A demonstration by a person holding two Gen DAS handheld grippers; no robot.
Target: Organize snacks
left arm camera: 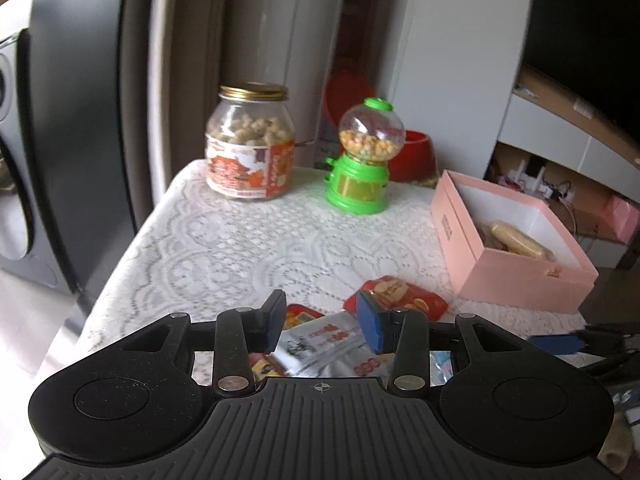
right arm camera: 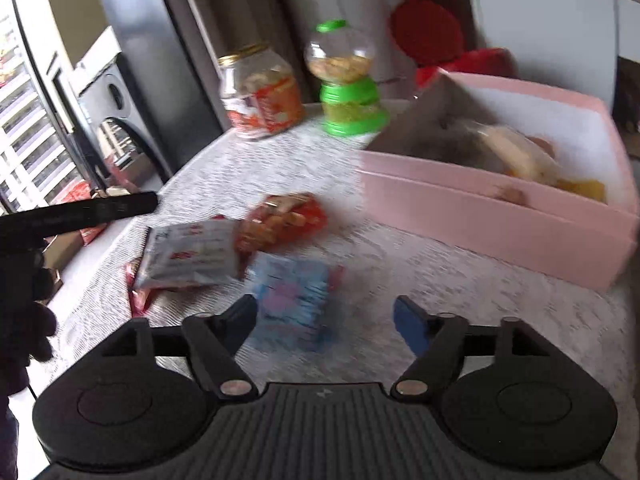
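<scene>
Several snack packets lie near the table's front edge: a silver packet (left arm camera: 320, 340) (right arm camera: 190, 254), a red-orange packet (left arm camera: 400, 294) (right arm camera: 282, 218) and a blue-pink packet (right arm camera: 294, 300). A pink box (left arm camera: 520, 276) (right arm camera: 500, 220) at the right holds a few snacks. My left gripper (left arm camera: 322, 320) is open and empty, just above the silver packet. My right gripper (right arm camera: 326, 320) is open and empty, above the blue-pink packet. The right view is motion-blurred.
A glass jar of snacks with a gold lid (left arm camera: 250, 140) (right arm camera: 260, 88) and a green candy dispenser (left arm camera: 362, 160) (right arm camera: 348, 80) stand at the back of the lace tablecloth (left arm camera: 240, 240). A red bowl (left arm camera: 416, 156) sits behind them. A dark speaker (left arm camera: 16, 160) stands left of the table.
</scene>
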